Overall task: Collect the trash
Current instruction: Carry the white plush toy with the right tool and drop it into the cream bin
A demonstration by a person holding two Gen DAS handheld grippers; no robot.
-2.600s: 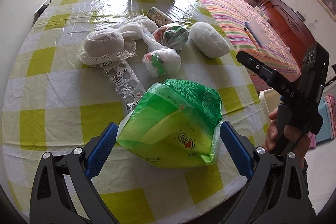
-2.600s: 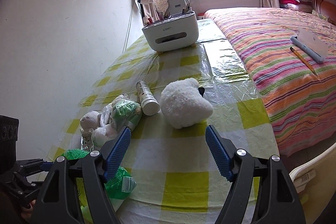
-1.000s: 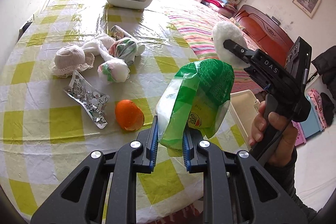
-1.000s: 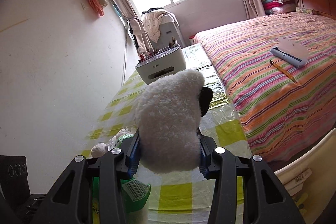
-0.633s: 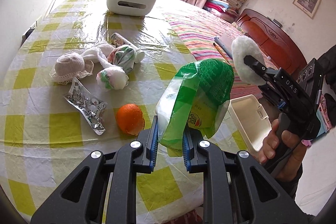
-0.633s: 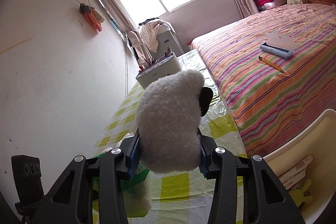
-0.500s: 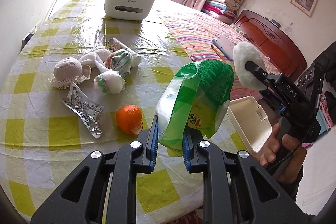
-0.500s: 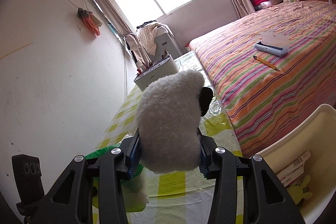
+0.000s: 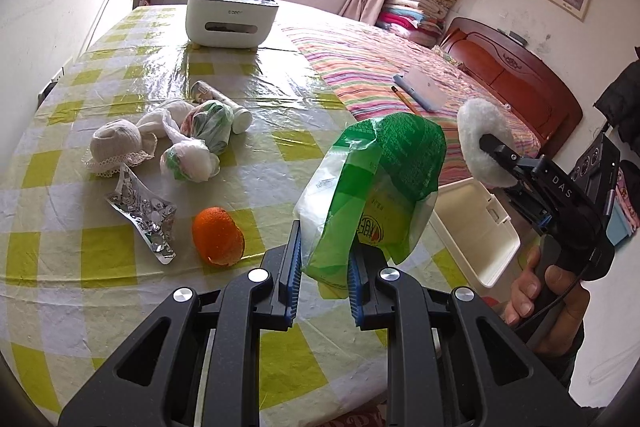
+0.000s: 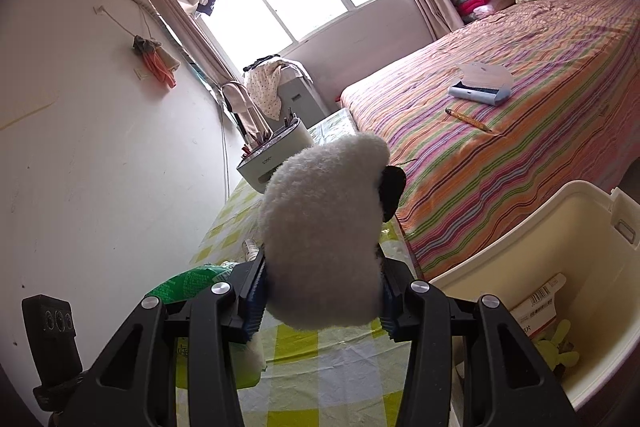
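Left wrist view shows the left claw (image 9: pixel 322 269) clamped on a green and white plastic bag (image 9: pixel 372 191), held upright above the near edge of the surface (image 9: pixel 60 247); the bag carries a red round logo and small print too fine to read. To its right the right claw (image 9: pixel 486 157) is closed on a fluffy white pad (image 9: pixel 478 143), raised off the right edge of the surface above a cream bin (image 9: pixel 478 227); the side of that claw's body bears the letters "DAS", and a hand (image 9: pixel 548 291) grips its handle. On the checked surface lie an orange peel (image 9: pixel 218 241) near the near edge, a crumpled foil blister pack (image 9: pixel 144 215) just to its left, a knotted white bag (image 9: pixel 188 163) and a second knotted bag with green inside (image 9: pixel 210 123) toward the middle, a rolled sock with a lace cuff (image 9: pixel 116 147) to their left, and a small tube (image 9: pixel 222 101) lying on its side behind them. A white holder box (image 9: pixel 232 21) with faint grey lettering stands at the far edge. Right wrist view shows the pad (image 10: pixel 324 243) filling the right claw (image 10: pixel 322 301), with a black patch on its right side, and the bin (image 10: pixel 568 267) below right, holding a barcoded white packet (image 10: pixel 538 301) and a green item (image 10: pixel 554 351). A pencil (image 10: pixel 468 121) and a blue case (image 10: pixel 480 91) lie on the striped bed (image 10: pixel 520 155).
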